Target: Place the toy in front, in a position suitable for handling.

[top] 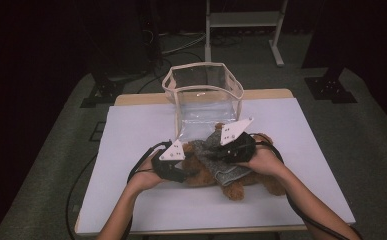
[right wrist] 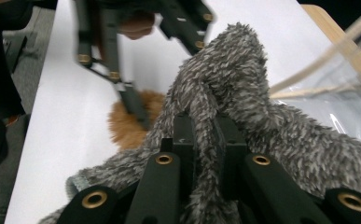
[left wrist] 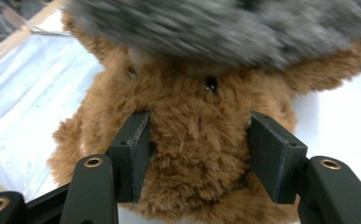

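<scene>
Plainly soft and light, the brown teddy bear (top: 221, 175) lies near the table's (top: 131, 200) front edge. Left gripper (left wrist: 199, 140) squeezes its plush head; right gripper (right wrist: 205, 135) pinches a fold of its grey fleece garment (right wrist: 243, 93), the best handhold.

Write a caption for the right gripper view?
Right gripper pinching a fold of grey fuzzy cloth above the brown teddy bear.

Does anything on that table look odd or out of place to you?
Nothing is spilled or broken. The brown plush teddy bear lies flat with a grey fuzzy cloth bunched across it, pinched by the right gripper. The clear plastic bag behind stands open.
</scene>
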The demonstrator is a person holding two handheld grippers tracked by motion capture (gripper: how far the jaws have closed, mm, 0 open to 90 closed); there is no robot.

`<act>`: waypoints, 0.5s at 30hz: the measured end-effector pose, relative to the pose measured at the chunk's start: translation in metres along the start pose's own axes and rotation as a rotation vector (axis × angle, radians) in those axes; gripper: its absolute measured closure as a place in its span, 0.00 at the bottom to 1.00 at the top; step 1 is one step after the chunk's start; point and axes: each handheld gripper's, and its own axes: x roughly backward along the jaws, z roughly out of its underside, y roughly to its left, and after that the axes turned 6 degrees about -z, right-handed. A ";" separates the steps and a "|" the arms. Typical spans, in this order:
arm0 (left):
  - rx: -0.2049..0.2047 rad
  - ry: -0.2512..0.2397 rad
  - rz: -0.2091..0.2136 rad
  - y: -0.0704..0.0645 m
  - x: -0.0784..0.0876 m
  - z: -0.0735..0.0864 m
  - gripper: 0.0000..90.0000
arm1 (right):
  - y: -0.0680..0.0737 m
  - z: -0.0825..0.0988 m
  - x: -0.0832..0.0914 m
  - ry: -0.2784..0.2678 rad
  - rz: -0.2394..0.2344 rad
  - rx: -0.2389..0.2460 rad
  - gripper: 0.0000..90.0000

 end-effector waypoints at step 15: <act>0.017 0.017 0.008 0.004 0.005 0.009 0.46 | 0.012 0.027 0.010 0.056 0.034 0.010 0.90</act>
